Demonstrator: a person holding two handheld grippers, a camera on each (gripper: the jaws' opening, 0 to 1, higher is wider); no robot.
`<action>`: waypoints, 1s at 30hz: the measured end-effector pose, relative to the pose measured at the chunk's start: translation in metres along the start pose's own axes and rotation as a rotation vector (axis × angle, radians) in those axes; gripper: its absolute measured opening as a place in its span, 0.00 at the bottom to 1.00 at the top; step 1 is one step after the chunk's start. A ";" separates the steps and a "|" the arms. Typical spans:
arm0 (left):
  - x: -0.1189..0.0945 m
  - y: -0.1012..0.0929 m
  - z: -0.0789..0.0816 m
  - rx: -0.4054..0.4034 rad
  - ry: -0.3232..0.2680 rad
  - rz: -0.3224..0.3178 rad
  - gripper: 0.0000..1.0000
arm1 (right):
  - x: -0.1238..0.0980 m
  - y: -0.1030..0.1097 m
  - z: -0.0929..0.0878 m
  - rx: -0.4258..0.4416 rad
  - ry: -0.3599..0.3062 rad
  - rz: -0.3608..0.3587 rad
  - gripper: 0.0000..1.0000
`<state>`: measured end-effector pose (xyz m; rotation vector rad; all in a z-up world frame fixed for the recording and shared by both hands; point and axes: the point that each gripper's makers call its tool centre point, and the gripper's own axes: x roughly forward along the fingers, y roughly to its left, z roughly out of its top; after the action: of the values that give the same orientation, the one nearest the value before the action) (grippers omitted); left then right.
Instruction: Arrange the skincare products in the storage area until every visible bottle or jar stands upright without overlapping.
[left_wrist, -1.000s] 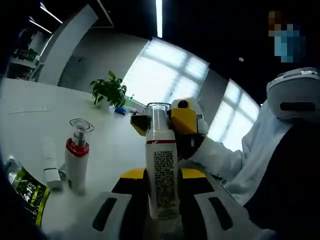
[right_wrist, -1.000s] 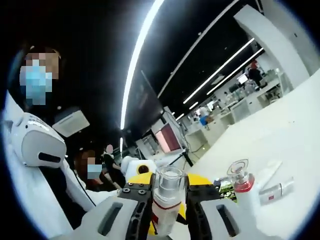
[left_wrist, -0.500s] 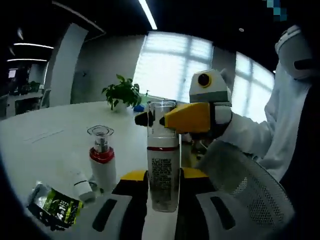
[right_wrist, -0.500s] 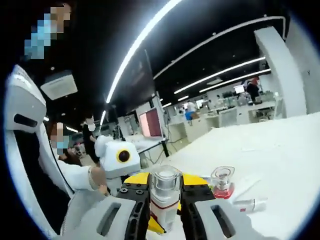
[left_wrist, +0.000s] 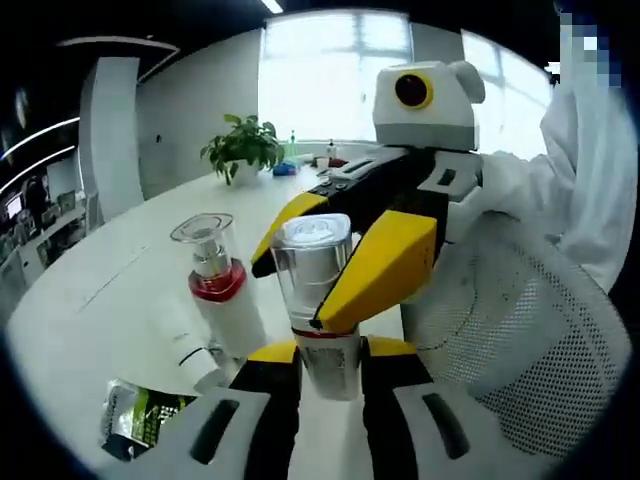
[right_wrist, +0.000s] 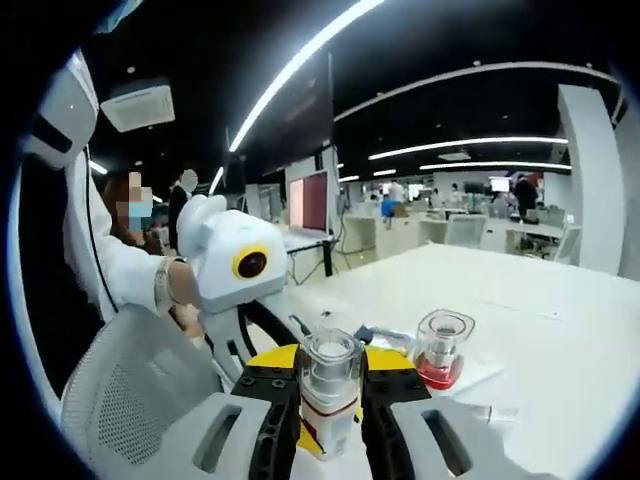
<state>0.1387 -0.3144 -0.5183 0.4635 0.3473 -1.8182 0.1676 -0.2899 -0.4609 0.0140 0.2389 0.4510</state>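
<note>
A white bottle with a red band and a clear cap is held upright in the air above the white table. My left gripper is shut on its lower body. My right gripper reaches in from the right, its yellow fingers shut around the cap end. In the right gripper view the same bottle stands between my right gripper jaws. A second bottle with a red collar and clear cap stands upright on the table. A white tube lies flat beside it.
A green packet lies near the table's front edge. A potted plant stands at the far side. A grey mesh chair is close on the person's side, with a white sleeve above it.
Both hands have turned together with the bottle still held at both ends. The right gripper's yellow fingers now cross the cap diagonally, closer to the left camera.
</note>
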 end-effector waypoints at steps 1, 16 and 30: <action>0.002 0.001 -0.002 -0.002 0.004 0.000 0.23 | 0.001 -0.003 -0.003 0.002 0.010 -0.002 0.14; 0.020 0.012 -0.042 0.002 0.086 0.048 0.22 | 0.013 -0.002 -0.039 -0.047 0.182 -0.022 0.14; 0.022 0.016 -0.052 0.008 0.104 0.068 0.23 | 0.014 -0.001 -0.053 -0.091 0.238 -0.015 0.15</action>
<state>0.1559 -0.3140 -0.5743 0.5707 0.3915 -1.7336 0.1683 -0.2871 -0.5153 -0.1306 0.4516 0.4477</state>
